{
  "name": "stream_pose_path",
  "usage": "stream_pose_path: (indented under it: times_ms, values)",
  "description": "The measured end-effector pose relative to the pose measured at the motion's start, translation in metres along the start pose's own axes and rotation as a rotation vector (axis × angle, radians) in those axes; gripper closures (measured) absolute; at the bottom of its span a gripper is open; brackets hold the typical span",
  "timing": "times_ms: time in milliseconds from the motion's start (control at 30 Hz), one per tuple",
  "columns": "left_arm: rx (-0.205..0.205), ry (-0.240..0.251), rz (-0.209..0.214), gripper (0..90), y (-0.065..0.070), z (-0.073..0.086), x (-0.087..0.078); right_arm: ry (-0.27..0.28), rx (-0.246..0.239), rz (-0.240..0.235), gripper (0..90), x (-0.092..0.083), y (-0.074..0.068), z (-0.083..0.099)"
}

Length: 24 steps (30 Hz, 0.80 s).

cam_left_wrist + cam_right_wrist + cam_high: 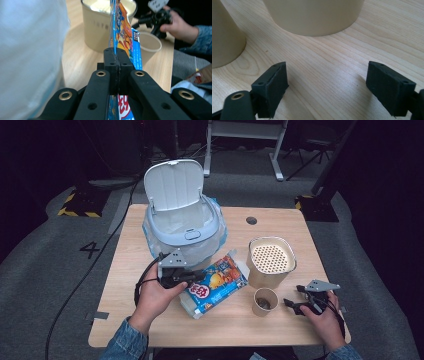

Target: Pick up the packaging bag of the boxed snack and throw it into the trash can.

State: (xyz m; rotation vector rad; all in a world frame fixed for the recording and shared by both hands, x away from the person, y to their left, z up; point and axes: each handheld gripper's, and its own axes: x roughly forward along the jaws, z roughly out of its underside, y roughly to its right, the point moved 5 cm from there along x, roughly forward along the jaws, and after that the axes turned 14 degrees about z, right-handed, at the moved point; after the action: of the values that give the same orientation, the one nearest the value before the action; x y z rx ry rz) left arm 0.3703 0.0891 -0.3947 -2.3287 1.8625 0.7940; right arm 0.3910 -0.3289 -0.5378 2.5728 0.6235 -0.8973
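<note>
— High view: how far along? 
— The left gripper (200, 276) has clamped the snack bag (216, 284) at its near-left edge, beside the open bin (182, 227). Picked up, I'd judge; dropping it in the bin is left.
— Left gripper view? 
— Jaws pinched tight on the bag (123, 37), which stands on edge ahead.
— Right gripper view? 
— Right gripper (337, 86) is spread wide over bare table (332, 62), near the cup (224, 42).

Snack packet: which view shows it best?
High view: the whole snack packet lies face up beside the bin, one end in the left hand-held gripper. Left gripper view shows it edge-on, pinched between shut jaws. Right gripper view shows table and tubs.
</note>
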Motion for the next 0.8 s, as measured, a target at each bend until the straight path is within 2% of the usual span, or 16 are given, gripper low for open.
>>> stream_pose_path:
  times_ms: [100, 200, 367, 400, 800]
  values:
    - [0.008, 0.02, -0.007, 89.1, 0.002, -0.005, -0.004, 0.0, 0.0, 0.0, 17.8, 0.0, 0.0, 0.0]
    - [0.027, 0.066, -0.023, 89.2, 0.005, -0.017, -0.014, 0.0, 0.0, 0.0, 17.8, 0.0, 0.0, 0.0]
    - [0.041, 0.103, -0.045, 89.2, 0.007, -0.028, -0.024, 0.0, 0.0, 0.001, 17.7, 0.0, 0.0, 0.0]
    - [0.051, 0.127, -0.053, 89.2, 0.007, -0.035, -0.029, 0.0, 0.0, 0.0, 17.8, 0.0, 0.0, 0.0]
    - [0.082, 0.24, -0.097, 89.2, 0.005, -0.064, -0.05, 0.0, 0.0, 0.002, 17.8, 0.0, 0.0, 0.0]
